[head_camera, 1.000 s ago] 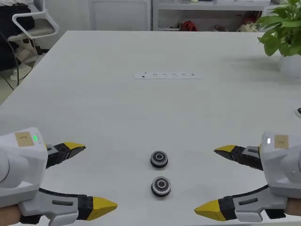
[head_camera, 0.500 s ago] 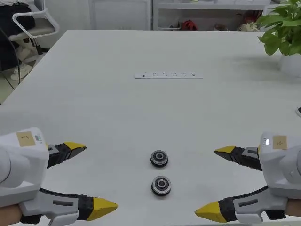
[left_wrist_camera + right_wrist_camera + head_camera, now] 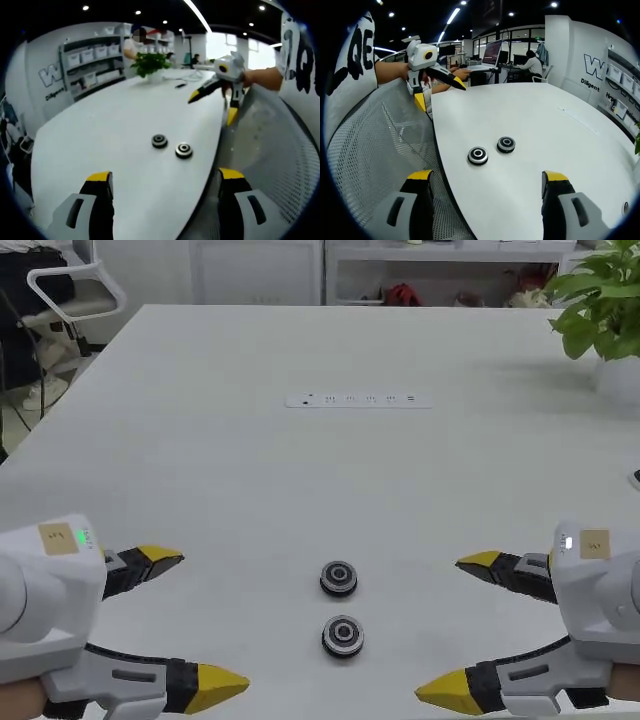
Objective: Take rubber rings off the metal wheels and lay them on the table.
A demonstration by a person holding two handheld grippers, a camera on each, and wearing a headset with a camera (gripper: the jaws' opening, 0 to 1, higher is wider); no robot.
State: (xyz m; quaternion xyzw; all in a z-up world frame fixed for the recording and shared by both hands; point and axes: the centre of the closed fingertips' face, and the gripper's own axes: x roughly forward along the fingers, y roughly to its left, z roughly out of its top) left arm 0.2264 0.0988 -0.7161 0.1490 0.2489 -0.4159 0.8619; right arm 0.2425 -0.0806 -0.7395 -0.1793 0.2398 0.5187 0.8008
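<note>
Wheels low centre of frame, far wheel directly above near wheel. Left gripper and right gripper flank them, each with jaws wide apart; right looks marginally nearer.

- Wall sign, right gripper view: a large "W" is showing, with "Diligent" running beneath it; the rest is falling outside the picture.
- Same wall sign, left gripper view: the "W" is showing again; the small line under it is blurring past reading.
- White garment: large black letters "QE" are showing, cut off at the edge.
- Tan sticker on the left gripper and another tan sticker on the right gripper: both are carrying marks too small to read.
- Power strip on the counter: its tiny markings are staying illegible.
</note>
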